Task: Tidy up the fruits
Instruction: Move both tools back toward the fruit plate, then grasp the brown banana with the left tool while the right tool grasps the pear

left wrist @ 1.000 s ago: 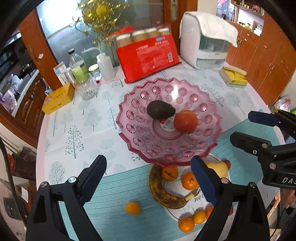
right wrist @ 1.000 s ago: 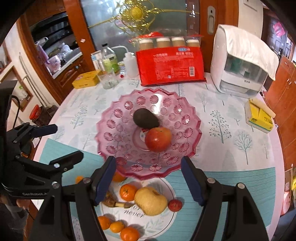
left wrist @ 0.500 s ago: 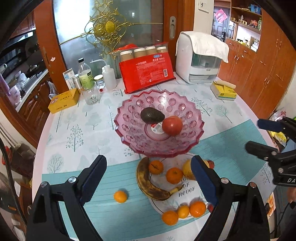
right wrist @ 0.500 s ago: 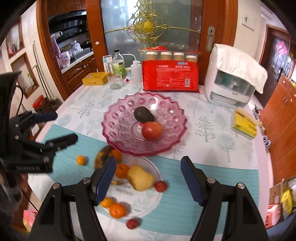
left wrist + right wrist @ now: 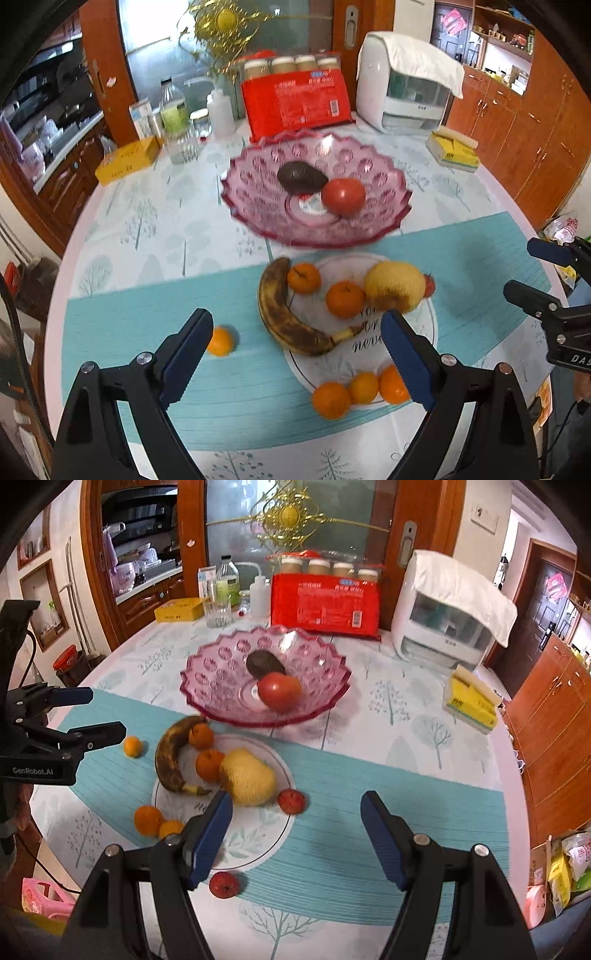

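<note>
Two small red fruits (image 5: 224, 884) beside right claw (image 5: 295, 840), seen only from right wrist. Both claws spread wide, empty; left claw (image 5: 295, 356) above counter (image 5: 155, 229), teal mat. Ahead: pink bowl (image 5: 258, 210) with avocado (image 5: 301, 177), tomato (image 5: 343, 195). Nearer: white plate (image 5: 369, 354) with banana (image 5: 284, 314), oranges, yellow fruit (image 5: 393, 290).

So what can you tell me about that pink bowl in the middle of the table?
The pink bowl looks like translucent moulded glass or plastic, wide and shallow, with a scalloped rim and round flower-like patterns pressed into its wall. It stands upright on the tree-print tablecloth, just behind the white plate. Inside lie a dark avocado and a red tomato, which seem to touch. No tongs touch it.
</note>
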Motion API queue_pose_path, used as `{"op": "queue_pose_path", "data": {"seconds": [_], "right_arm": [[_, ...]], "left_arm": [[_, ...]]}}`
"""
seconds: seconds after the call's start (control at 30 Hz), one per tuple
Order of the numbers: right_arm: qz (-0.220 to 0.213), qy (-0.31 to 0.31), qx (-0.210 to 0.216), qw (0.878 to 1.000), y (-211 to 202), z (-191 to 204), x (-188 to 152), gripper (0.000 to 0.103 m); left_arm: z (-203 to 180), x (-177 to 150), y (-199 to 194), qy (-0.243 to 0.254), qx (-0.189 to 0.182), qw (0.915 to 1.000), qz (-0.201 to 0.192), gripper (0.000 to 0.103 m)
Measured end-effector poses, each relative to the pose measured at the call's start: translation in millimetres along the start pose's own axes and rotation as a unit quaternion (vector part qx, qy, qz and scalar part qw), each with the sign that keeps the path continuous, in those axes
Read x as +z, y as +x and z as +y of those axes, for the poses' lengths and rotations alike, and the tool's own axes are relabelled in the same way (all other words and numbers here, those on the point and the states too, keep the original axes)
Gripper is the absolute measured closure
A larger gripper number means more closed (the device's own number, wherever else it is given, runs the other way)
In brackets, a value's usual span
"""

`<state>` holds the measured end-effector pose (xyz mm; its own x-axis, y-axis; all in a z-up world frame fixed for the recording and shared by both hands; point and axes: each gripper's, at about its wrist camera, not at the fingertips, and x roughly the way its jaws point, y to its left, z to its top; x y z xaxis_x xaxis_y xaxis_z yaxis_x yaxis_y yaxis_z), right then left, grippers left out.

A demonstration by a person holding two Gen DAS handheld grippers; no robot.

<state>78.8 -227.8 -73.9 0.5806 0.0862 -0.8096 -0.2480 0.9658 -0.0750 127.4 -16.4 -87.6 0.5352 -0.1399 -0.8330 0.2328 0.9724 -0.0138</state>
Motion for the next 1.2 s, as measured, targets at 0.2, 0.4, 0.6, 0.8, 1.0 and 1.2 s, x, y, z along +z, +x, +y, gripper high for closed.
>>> {"op": "queue_pose_path", "data": {"seconds": [0.2, 0.4, 0.6, 0.8, 1.0, 1.2], "right_arm": [[0.011, -0.01, 0.018, 1.0, 36, 16, -13, 0.03], [0.019, -0.019, 0.028, 0.999, 66, 24, -11, 0.03], [0.036, -0.015, 0.049, 0.998, 93, 22, 1, 0.03], [0.056, -0.022, 0.068, 0.996, 115, 22, 9, 0.03], [0.074, -0.034, 0.087, 0.993, 134, 23, 13, 0.03], [0.073, -0.052, 0.093, 0.992, 140, 29, 14, 0.03]], "left_arm": [[11, -19, 34, -0.038, 0.007, 0.9985, 0.041, 0.012], [21, -21, 69, -0.048, 0.029, 0.9949, 0.083, 0.012], [31, -13, 97, -0.07, 0.036, 0.9909, 0.109, 0.012], [36, 0, 120, -0.082, 0.034, 0.9887, 0.121, 0.012], [40, 7, 134, -0.09, 0.042, 0.9881, 0.117, 0.012], [31, 13, 140, -0.071, 0.048, 0.9894, 0.117, 0.024]]}}
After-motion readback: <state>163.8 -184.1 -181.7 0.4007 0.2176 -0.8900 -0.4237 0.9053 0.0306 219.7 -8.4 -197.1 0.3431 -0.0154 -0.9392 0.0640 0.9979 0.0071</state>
